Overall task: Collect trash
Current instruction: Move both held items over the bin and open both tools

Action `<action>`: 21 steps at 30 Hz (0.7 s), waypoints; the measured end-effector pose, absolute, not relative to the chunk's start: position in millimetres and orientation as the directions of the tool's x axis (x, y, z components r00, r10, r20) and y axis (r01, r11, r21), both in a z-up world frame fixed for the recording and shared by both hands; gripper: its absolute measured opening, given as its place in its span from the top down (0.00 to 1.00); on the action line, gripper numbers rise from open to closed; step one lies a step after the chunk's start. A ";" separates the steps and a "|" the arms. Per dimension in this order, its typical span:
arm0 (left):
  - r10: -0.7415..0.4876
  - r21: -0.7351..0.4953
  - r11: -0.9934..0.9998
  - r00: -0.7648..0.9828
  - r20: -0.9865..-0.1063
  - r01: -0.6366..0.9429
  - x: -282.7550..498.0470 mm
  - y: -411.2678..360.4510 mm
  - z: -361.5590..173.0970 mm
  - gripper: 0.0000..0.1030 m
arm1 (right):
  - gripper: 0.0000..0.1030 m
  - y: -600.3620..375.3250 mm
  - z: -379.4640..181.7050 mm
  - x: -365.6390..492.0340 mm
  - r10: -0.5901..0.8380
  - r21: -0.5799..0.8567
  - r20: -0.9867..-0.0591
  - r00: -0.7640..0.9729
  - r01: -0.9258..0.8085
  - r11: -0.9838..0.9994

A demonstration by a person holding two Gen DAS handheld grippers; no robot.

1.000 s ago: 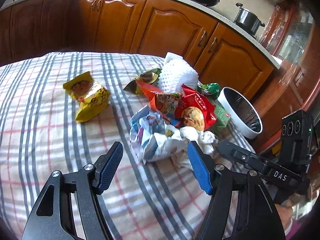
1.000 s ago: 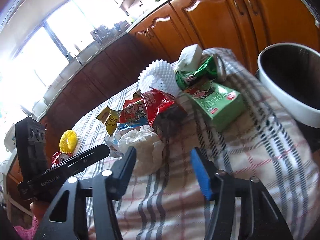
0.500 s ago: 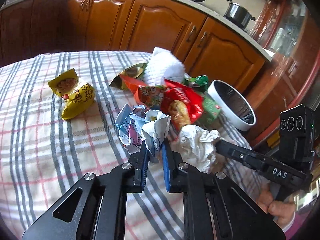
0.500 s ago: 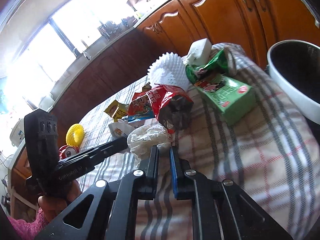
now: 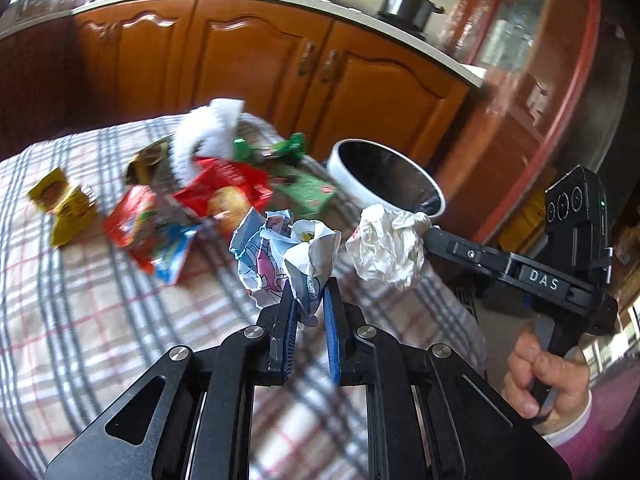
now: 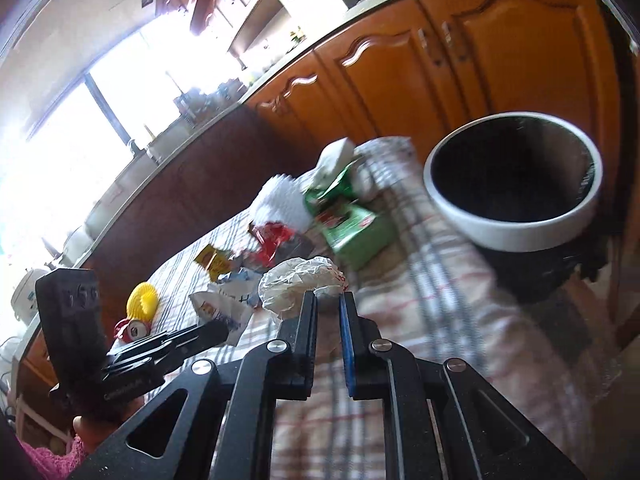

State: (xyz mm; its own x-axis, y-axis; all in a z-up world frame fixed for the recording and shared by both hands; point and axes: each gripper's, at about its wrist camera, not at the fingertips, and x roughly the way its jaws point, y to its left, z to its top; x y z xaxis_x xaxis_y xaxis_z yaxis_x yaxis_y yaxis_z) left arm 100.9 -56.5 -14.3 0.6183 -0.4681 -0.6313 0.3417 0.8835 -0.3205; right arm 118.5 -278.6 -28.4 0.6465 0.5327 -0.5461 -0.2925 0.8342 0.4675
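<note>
My left gripper (image 5: 309, 300) is shut on a crumpled printed paper wrapper (image 5: 280, 256) and holds it above the checked tablecloth. My right gripper (image 6: 329, 300) is shut on a crumpled white paper ball (image 6: 300, 284), which also shows in the left wrist view (image 5: 388, 244), held up close to the trash bin. The white-rimmed, black-lined trash bin (image 6: 516, 232) stands just past the table's edge; it also shows in the left wrist view (image 5: 344, 176). A heap of snack wrappers stays on the table: a red bag (image 5: 224, 192), a green box (image 6: 356, 232), a white foam net (image 5: 208, 132).
A yellow wrapper (image 5: 64, 200) lies apart at the left. A yellow ring (image 6: 142, 306) and a red can (image 6: 132, 330) lie at the table's far end. Wooden cabinets (image 5: 256, 60) stand behind the table. The checked tablecloth (image 5: 100, 320) covers the table.
Both grippers closed on their paper wads, lifted them off the cloth and moved them towards the bin. The views have swung to the right.
</note>
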 end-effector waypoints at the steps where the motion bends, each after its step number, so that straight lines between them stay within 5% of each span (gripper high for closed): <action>1: -0.471 -0.317 0.882 0.617 -0.630 0.350 101.1 -60.2 -12.9 0.89 | 0.89 -284.5 -26.8 117.5 0.522 0.464 -0.543 0.658 -0.283 0.840; 21: -0.524 -0.271 0.839 0.568 -0.634 0.471 129.1 -134.8 0.9 0.89 | 0.89 -359.2 -18.2 128.4 0.415 0.451 -0.519 0.747 -0.172 0.876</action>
State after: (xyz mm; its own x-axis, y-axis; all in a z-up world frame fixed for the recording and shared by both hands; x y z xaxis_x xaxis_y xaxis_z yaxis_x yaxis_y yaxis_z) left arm 129.1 -134.8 0.9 0.5685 -0.5240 -0.6342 0.4711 0.8393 -0.2713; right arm 128.4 -359.2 -18.2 0.7473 0.4146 -0.5193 -0.1724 0.8756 0.4511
